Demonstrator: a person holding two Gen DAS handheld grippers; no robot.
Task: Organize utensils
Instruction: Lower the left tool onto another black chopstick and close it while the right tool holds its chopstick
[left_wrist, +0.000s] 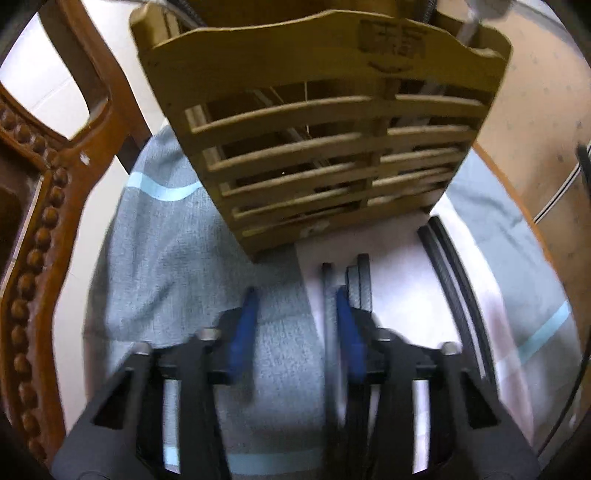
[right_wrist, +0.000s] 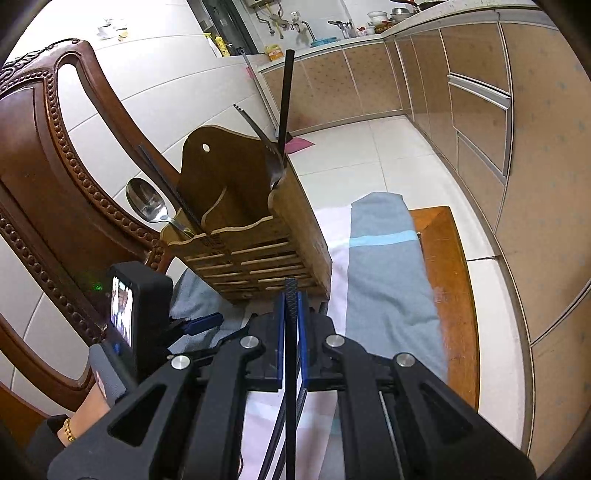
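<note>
A slatted wooden utensil holder (left_wrist: 321, 147) stands on the cloth just ahead of my left gripper (left_wrist: 295, 295). The left gripper's blue pads (left_wrist: 245, 325) stand apart over the cloth. Dark chopsticks (left_wrist: 364, 273) lie beside the right pad, one just inside it, with none pressed. Two more chopsticks (left_wrist: 447, 266) lie further right. In the right wrist view, my right gripper (right_wrist: 290, 299) is shut on a black chopstick (right_wrist: 290, 332) pointing at the holder (right_wrist: 255, 254). The holder contains a spoon (right_wrist: 142, 201), a fork (right_wrist: 275, 166) and an upright black chopstick (right_wrist: 285, 96).
A grey-blue and white cloth (right_wrist: 384, 258) covers the wooden table (right_wrist: 454, 295), whose edge shows at right. A carved wooden chair (right_wrist: 44, 155) stands close on the left. A hand with a gold bracelet (right_wrist: 68, 430) holds the left gripper (right_wrist: 195, 325). Kitchen cabinets (right_wrist: 480, 110) line the far right.
</note>
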